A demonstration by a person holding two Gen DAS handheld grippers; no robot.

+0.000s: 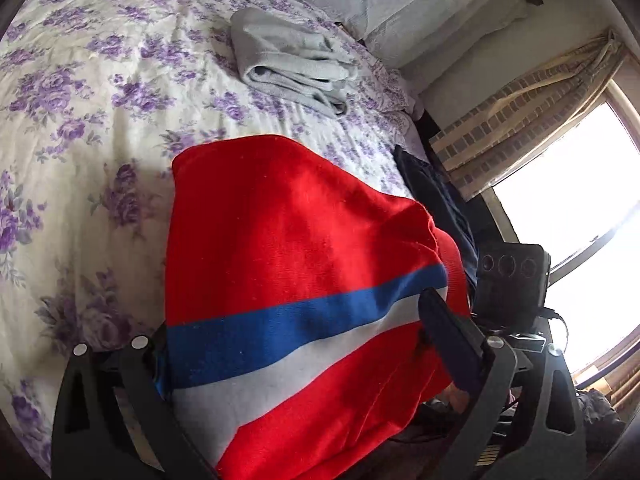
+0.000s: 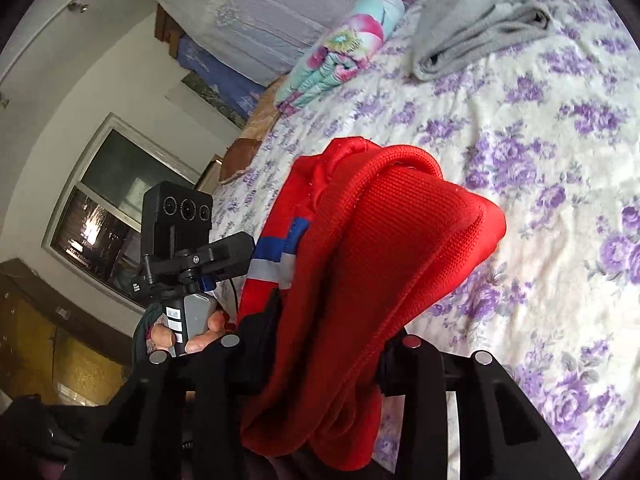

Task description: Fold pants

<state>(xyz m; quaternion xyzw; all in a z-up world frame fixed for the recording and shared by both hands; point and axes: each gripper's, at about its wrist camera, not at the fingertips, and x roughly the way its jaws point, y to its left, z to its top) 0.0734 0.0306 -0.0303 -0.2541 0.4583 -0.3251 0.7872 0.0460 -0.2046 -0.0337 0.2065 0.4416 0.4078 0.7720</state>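
Observation:
Red pants (image 1: 280,240) with a blue and white stripe hang folded above the floral bed. My left gripper (image 1: 296,344) is shut on the cloth near the stripe, and the fabric covers most of its fingers. In the right wrist view the same red pants (image 2: 384,248) drape over my right gripper (image 2: 320,344), which is shut on the ribbed waistband end. The left gripper's body (image 2: 188,256), held in a hand, shows just left of the pants there. The right gripper's camera block (image 1: 512,280) shows at the right of the left wrist view.
A folded grey garment (image 1: 288,64) lies on the purple-flowered bedspread (image 1: 80,120) toward the headboard; it also shows in the right wrist view (image 2: 472,28). A colourful folded quilt (image 2: 340,56) lies by the pillows. A bright window (image 1: 580,200) is beside the bed.

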